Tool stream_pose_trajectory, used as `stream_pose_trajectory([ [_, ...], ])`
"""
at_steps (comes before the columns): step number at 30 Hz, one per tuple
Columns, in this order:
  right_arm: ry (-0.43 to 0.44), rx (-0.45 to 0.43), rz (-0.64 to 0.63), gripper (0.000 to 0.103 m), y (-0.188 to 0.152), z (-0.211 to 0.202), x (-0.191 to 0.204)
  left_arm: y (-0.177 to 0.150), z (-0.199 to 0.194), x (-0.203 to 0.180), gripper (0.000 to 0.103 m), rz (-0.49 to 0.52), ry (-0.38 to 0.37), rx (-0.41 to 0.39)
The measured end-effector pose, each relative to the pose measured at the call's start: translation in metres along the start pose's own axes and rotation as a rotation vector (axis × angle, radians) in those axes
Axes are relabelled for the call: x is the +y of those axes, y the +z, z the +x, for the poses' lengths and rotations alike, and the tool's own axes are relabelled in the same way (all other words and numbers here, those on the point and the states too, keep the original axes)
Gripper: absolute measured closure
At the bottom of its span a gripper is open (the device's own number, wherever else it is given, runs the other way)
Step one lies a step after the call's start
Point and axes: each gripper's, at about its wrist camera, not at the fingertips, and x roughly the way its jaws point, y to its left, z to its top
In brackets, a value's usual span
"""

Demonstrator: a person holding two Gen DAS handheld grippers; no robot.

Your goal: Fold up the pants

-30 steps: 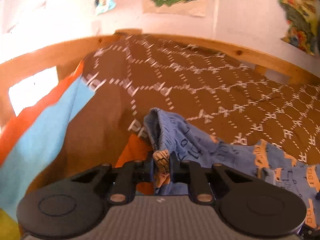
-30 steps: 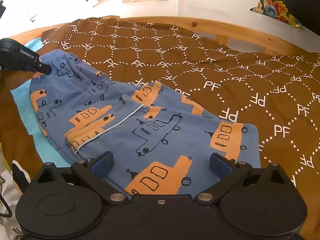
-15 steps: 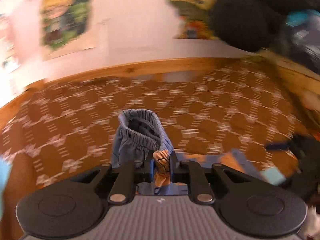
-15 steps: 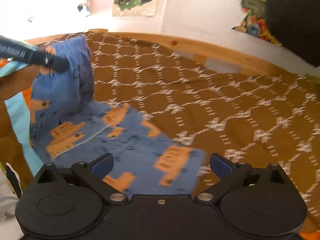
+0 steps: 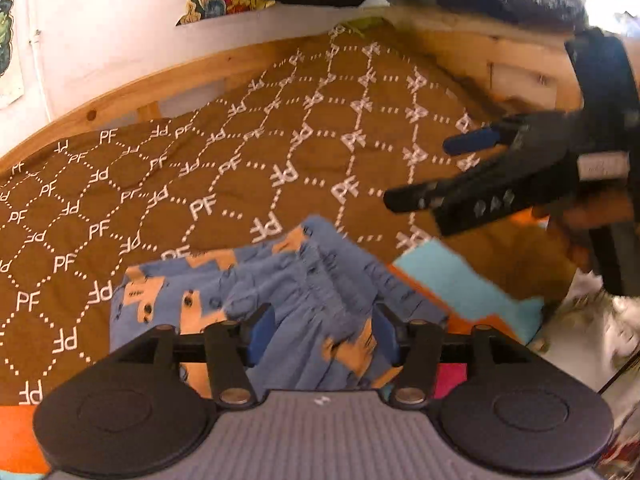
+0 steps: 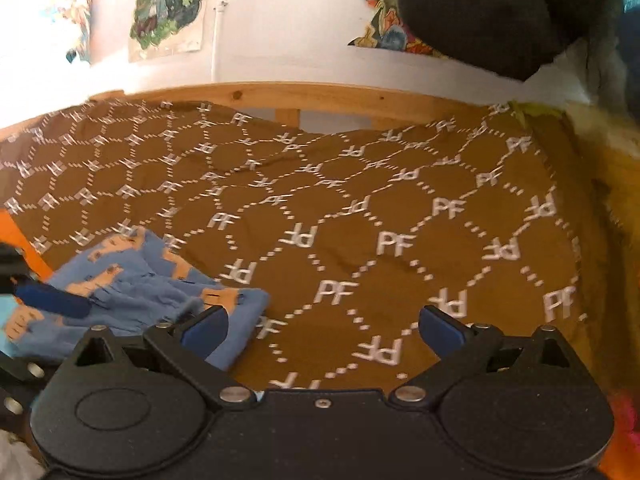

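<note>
The right gripper [image 6: 322, 326] hovered with its jaws spread wide over the brown patterned bedspread [image 6: 360, 208]. The blue pants [image 6: 136, 292] lay bunched at near left, the left gripper [image 6: 52, 300] touching them. Posters [image 6: 170, 4] hung on the far wall

i'm looking at a bedroom in a home: a wooden bed frame [image 6: 304, 96] under a brown "pf" bedspread [image 6: 360, 208], cartoon posters [image 6: 170, 4] taped to the white wall [image 6: 280, 20], clothes heaped beside it.
</note>
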Motion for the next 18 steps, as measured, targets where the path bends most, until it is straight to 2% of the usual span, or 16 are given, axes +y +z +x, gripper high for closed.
stream_pose_trajectory([
  [3,0.103,0.001,0.021,0.01,-0.002,0.003,0.007,-0.006,0.007,0.005,0.041,0.003,-0.017,0.042],
  [5,0.18,0.008,0.037,0.021,0.0,0.008,0.014,-0.009,0.011,0.005,0.041,0.017,-0.014,0.053],
  [10,0.319,0.045,0.106,0.037,0.002,0.03,0.027,-0.011,0.017,0.004,0.047,0.048,-0.037,0.075],
  [11,0.331,0.058,0.12,0.043,0.001,0.036,0.028,-0.011,0.017,0.003,0.051,0.057,-0.037,0.073],
  [13,0.336,0.079,0.138,0.053,0.001,0.045,0.032,-0.011,0.019,0.005,0.069,0.059,-0.042,0.073],
  [14,0.339,0.094,0.148,0.056,0.0,0.05,0.032,-0.011,0.02,0.005,0.073,0.056,-0.043,0.074],
  [15,0.345,0.109,0.164,0.056,-0.002,0.054,0.031,-0.011,0.02,0.006,0.082,0.053,-0.043,0.076],
  [16,0.352,0.121,0.183,0.059,-0.003,0.058,0.029,-0.011,0.021,0.007,0.087,0.048,-0.04,0.079],
  [18,0.375,0.14,0.23,0.073,-0.006,0.062,0.026,-0.01,0.019,0.012,0.093,0.018,-0.048,0.074],
])
